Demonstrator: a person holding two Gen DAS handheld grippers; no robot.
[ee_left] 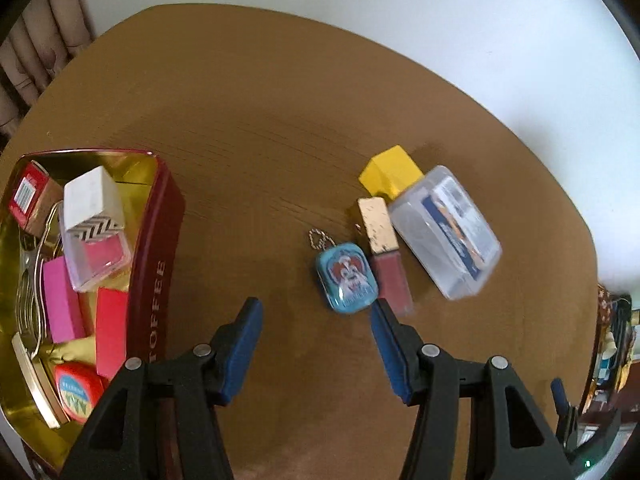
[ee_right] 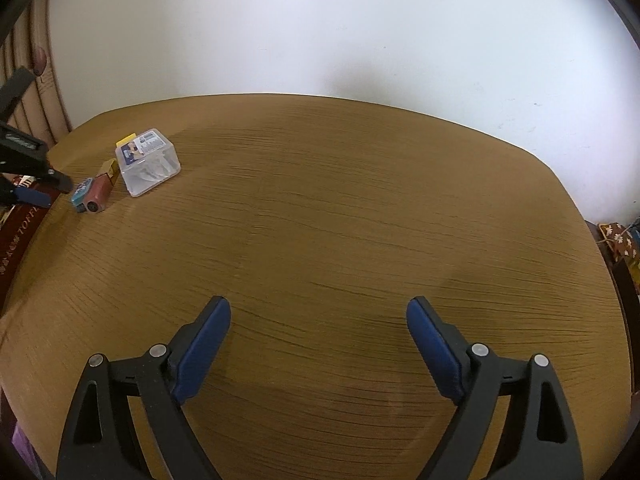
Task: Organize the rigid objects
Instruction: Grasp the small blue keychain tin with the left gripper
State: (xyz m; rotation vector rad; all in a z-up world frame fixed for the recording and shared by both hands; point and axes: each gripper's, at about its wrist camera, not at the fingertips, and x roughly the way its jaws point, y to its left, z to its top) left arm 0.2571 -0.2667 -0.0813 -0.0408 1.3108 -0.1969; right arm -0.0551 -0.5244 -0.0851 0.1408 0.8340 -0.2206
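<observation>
Even, soft daylight; white wall [ee_right: 320, 20] bright, near blown out. Faint shadows on tabletop [ee_right: 340, 220] ahead of the tools. Strong fisheye bending, dark corners. Left view slightly motion-blurred; right view sharp.

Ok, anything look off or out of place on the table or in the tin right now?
Four items still sit loose on the table, outside the toffee tin: yellow block, clear plastic case, lip gloss tube, blue keychain tin. Inside the toffee tin, the clear box lies tilted. No visible damage or spills.
</observation>
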